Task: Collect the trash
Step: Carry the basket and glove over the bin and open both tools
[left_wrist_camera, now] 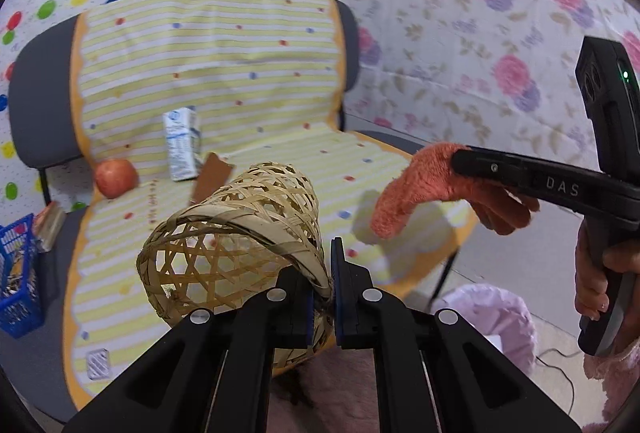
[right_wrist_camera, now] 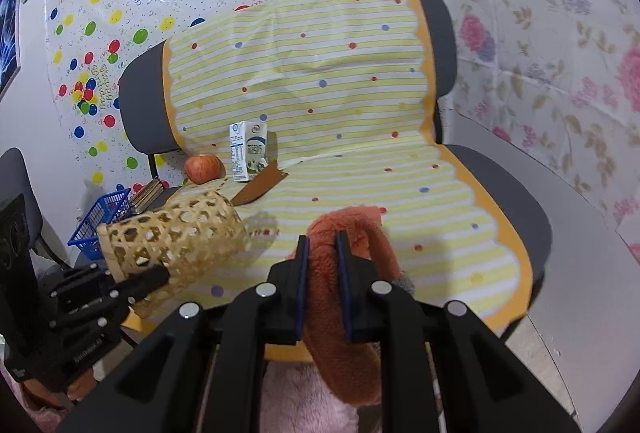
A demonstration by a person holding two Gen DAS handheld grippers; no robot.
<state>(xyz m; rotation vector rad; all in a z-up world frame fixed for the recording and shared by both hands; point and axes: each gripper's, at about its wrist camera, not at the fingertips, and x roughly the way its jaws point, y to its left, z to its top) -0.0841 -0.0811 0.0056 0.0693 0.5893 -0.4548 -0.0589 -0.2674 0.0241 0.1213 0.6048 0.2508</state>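
Bright, even indoor light with soft shadows; strong fisheye bending and dark corners, slight blur toward edges.

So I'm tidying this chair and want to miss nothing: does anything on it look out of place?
Yes. An apple, a milk carton and a brown scrap sit at the back of the seat, odd for a chair. The basket hangs tipped sideways in the left tongs.
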